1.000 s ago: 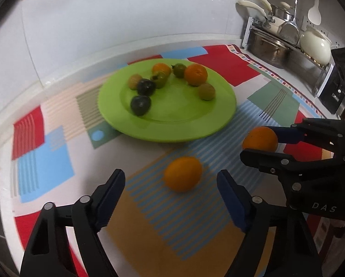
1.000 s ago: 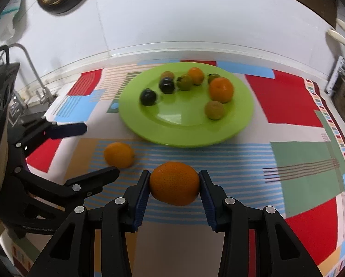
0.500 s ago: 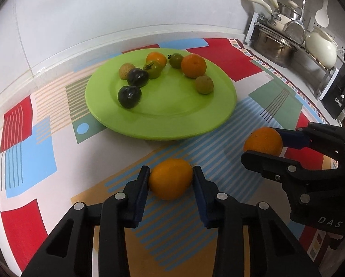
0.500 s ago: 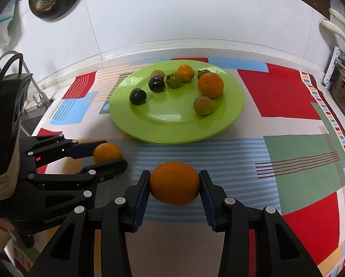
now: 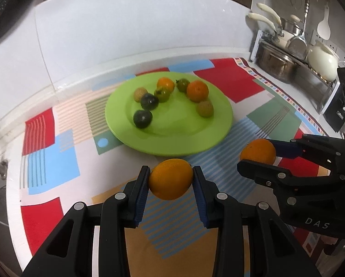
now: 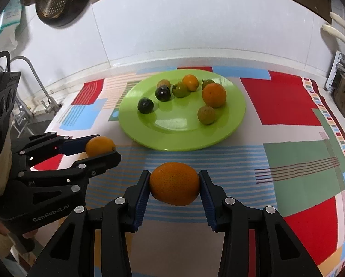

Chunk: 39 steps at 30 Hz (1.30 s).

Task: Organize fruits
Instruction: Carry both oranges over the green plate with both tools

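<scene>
**Two oranges gripped, plate just ahead**

The left gripper [image 5: 170, 180] had its jaws clamped on a small orange [image 5: 170, 179], the blue pads [image 5: 142, 194] pressing it from both sides. They had just closed in on it. The right gripper [image 6: 174, 183] was clamped likewise on a larger orange [image 6: 174, 183], which sat squarely between its jaws. Each gripper showed in the other's view, off to the side.

Ahead of both sets of jaws lay the green plate [image 6: 227, 129] on a bright patchwork cloth [image 6: 281, 101]. It held two dark fruits [image 6: 145, 105], an orange [image 6: 214, 95] and several smaller greenish and yellow pieces, all grouped toward its far half. Its near half, closest to the jaws, was bare.
</scene>
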### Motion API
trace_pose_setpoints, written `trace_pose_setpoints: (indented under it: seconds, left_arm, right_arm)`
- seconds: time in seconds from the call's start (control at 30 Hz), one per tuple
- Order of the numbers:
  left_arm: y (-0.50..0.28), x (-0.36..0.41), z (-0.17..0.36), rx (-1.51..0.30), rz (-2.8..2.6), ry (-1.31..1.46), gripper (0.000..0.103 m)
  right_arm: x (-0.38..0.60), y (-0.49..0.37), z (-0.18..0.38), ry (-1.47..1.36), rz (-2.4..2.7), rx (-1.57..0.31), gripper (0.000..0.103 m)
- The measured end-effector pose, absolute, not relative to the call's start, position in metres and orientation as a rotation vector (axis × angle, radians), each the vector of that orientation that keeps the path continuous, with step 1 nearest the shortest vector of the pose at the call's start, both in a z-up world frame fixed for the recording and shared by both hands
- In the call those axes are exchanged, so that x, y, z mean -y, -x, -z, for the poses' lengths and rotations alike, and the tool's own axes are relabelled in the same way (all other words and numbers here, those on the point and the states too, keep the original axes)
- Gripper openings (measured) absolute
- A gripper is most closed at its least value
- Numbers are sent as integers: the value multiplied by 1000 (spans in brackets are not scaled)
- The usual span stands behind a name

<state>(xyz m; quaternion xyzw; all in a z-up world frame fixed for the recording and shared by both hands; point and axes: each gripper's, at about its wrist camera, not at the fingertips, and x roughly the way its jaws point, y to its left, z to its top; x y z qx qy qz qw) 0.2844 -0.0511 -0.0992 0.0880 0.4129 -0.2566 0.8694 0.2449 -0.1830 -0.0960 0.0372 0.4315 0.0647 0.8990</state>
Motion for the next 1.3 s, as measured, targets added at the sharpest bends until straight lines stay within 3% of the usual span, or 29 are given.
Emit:
trace_pose_setpoints:
  seconds: [0.77,1.3]
  left_arm:
    - [-295,59,44,-731,479,-142,37]
    - [-358,69,68,-776,480,-125,37]
  right_arm:
    - [192,-257,44,-43,-133,-739,43]
    - [202,-322,59,-45,-159,-757,43]
